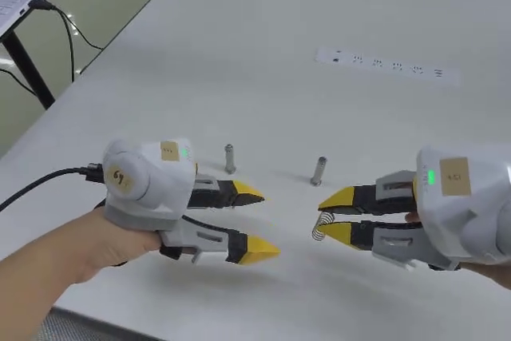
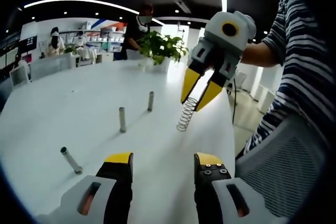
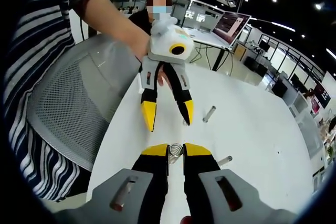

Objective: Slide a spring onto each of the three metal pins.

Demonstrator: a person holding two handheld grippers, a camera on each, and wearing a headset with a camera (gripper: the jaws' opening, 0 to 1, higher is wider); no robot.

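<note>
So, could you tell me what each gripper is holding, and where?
The right gripper pinches a spring by one end; the left gripper holds nothing.

Your left hand-held gripper and right hand-held gripper each have a rounded white housing, grey body, black yellow-tipped jaws, tan sticker and green light. A black cable plugs into the left one. You wear a dark-and-white striped shirt.

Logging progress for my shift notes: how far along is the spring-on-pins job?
Done: one upright metal pin looks ribbed, apparently already wearing a spring. In hand: the right hand-held gripper pinches a coiled silver wire spring. Left: two bare metal pins; the left hand-held gripper is open, empty.
</note>
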